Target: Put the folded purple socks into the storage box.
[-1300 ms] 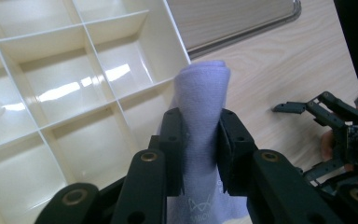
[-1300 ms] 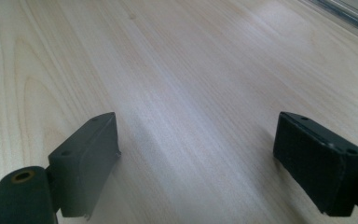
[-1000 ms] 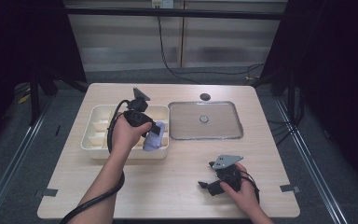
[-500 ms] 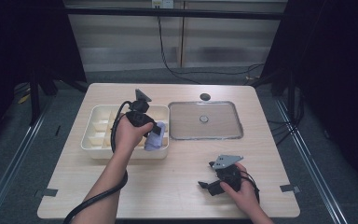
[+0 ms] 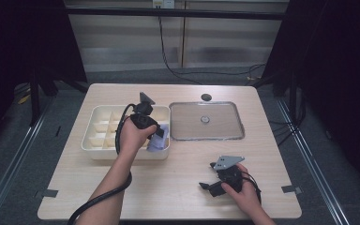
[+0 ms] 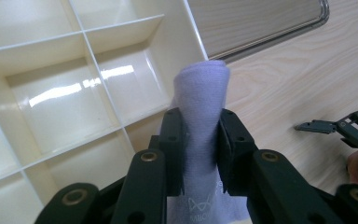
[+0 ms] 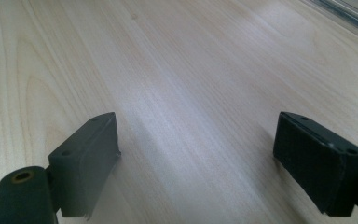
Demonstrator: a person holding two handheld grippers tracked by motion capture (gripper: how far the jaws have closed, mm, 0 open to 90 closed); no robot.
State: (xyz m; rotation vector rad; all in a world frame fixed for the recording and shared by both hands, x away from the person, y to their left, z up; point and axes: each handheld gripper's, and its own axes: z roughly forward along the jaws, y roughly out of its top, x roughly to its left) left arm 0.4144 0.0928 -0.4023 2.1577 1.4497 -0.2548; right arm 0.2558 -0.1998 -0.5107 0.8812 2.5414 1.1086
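Note:
A folded lavender cloth (image 6: pixel 200 93) stands upright between the jaws of my left gripper (image 6: pixel 199 140), which is shut on it. In the high view the left gripper (image 5: pixel 155 133) holds the cloth (image 5: pixel 158 142) over the right end of the cream divided tray (image 5: pixel 101 143). The cloth hangs above the tray's right wall (image 6: pixel 186 42), by the nearest compartments. My right gripper (image 5: pixel 209 185) rests low over the table near the front right edge. Its jaws stand wide open over bare wood with nothing between them (image 7: pixel 196 158).
A shallow metal tray (image 5: pixel 225 129) lies right of the divided tray, with a small round piece (image 5: pixel 205 119) at its middle. A dark round disc (image 5: pixel 206 97) sits behind it. The right gripper (image 6: pixel 349 133) shows far off in the left gripper view.

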